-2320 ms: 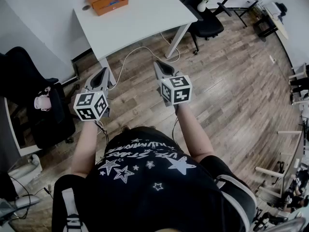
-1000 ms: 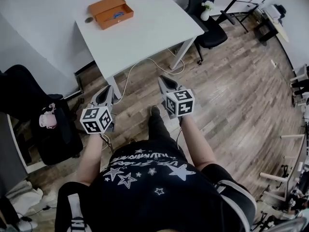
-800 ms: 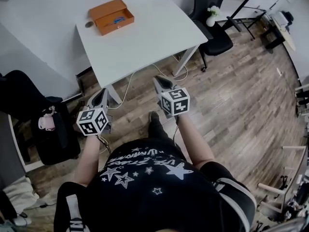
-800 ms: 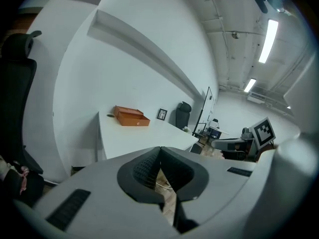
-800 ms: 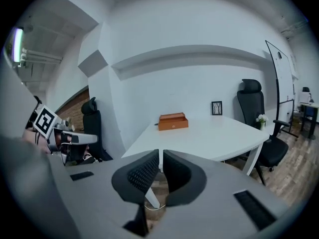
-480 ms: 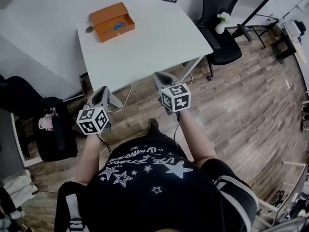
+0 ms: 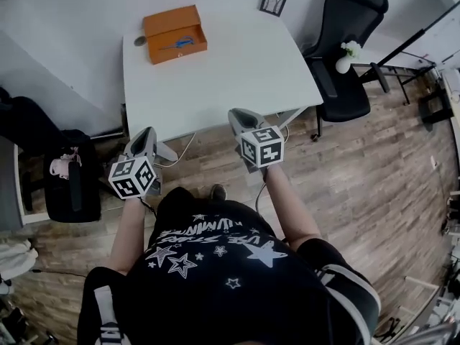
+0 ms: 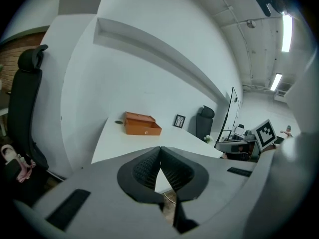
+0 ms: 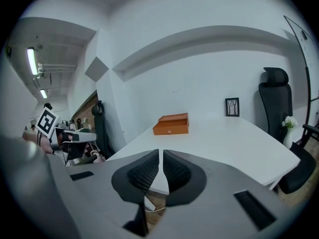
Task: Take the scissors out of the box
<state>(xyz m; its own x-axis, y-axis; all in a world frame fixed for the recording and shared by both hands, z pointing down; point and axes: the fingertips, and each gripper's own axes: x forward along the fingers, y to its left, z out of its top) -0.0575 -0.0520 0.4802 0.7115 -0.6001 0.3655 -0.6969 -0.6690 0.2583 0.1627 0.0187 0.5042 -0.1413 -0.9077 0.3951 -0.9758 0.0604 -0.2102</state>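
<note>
Left gripper (image 7: 146, 132) and right gripper (image 7: 239, 113) closed, empty, at the table's (image 7: 230, 77) near edge.
Orange box (image 7: 175, 27) holding scissors (image 7: 180, 44) sits upper left.

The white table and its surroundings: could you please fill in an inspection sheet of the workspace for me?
Surface: white table, things only along its far side.
Job's things: open orange box at the far left corner; scissors with blue handles lie inside it.
Clutter: small dark round thing beside the box; picture frame at the far edge.
Grippers: left gripper and right gripper both shut, empty, short of the table's near edge.
Cables: white cable on the floor under the table.
Surroundings: black office chair and white vase with flowers to the right; wood floor.
</note>
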